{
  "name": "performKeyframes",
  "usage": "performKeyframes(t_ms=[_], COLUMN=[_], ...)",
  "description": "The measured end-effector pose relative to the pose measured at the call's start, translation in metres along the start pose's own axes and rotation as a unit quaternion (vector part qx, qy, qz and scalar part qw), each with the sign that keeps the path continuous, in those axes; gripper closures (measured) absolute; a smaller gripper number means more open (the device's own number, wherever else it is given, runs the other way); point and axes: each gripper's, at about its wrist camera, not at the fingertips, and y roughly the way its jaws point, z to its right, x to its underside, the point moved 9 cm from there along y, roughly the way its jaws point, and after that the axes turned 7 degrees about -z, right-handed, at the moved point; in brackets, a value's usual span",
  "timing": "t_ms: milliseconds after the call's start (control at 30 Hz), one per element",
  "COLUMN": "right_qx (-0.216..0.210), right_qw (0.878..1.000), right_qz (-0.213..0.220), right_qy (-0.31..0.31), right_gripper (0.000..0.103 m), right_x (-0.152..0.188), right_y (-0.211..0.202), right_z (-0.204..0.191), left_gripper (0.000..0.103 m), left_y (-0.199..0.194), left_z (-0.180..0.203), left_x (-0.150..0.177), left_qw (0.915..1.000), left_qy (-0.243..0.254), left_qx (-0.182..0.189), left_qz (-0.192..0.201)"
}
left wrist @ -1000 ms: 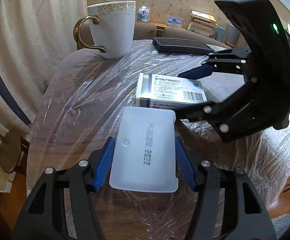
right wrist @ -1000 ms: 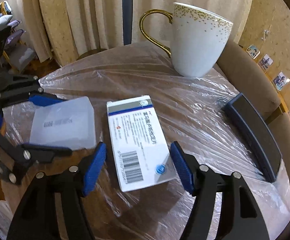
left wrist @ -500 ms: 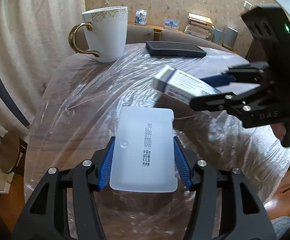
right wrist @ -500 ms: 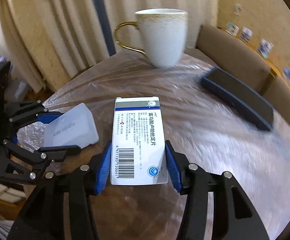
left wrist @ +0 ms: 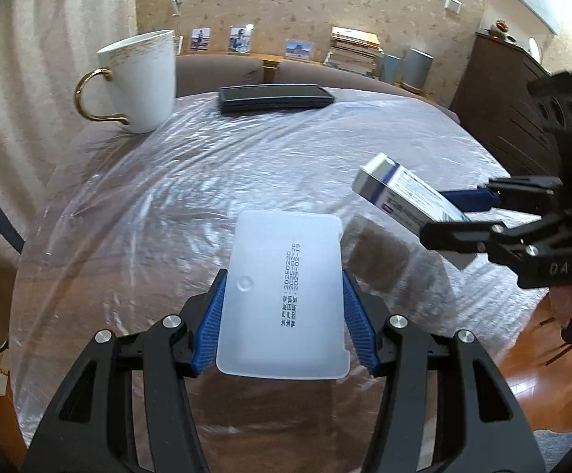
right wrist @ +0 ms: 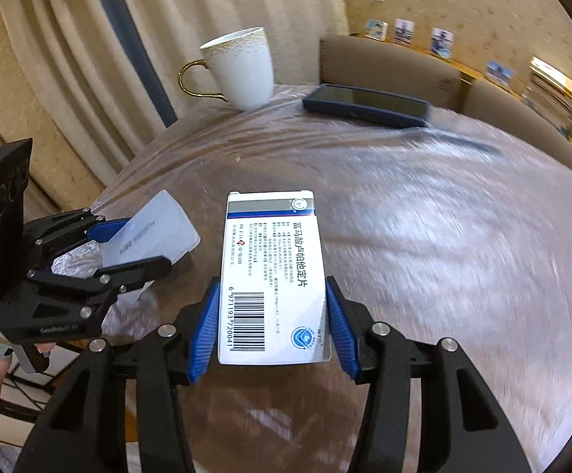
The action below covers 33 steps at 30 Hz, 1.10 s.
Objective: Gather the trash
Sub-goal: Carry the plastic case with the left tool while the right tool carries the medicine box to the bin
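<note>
My left gripper point(left wrist: 284, 307) is shut on a flat translucent white plastic tray point(left wrist: 286, 283) with printed dates, held above the table. It also shows in the right wrist view point(right wrist: 151, 232), at the left. My right gripper point(right wrist: 272, 321) is shut on a white and blue medicine box point(right wrist: 274, 276) with a barcode, lifted off the table. In the left wrist view the box point(left wrist: 404, 193) hangs tilted at the right, clear of the table.
The round table point(left wrist: 207, 181) is covered in clear plastic film. A white mug with a gold handle point(left wrist: 140, 82) and a dark phone point(left wrist: 274, 96) stand at its far side. Chair backs point(right wrist: 388, 65), curtains and a dark cabinet point(left wrist: 510, 110) surround it.
My right gripper closed on the medicine box and lifted it off the table, moving up and right. My left gripper raised the plastic tray slightly.
</note>
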Motion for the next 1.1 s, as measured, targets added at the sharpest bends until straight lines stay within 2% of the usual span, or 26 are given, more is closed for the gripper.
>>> performKeyframes(t_ms=[500, 1100], right_qx=[0.037, 0.003], right_qw=[0.998, 0.999], right_qz=[0.013, 0.010], right_qy=[0.053, 0.053], right_gripper=[0.053, 0.053], right_x=[0.076, 0.125], right_y=[-0.046, -0.081], right_z=[0.017, -0.005], left_gripper=[0.047, 0.047], left_y=[-0.015, -0.050], left_z=[0.041, 0.088], left_x=[0.029, 0.072], left_qw=[0.9995, 0.9967], left_qy=[0.017, 0.052], left_qx=[0.024, 0.059], left_qz=[-0.007, -0.018])
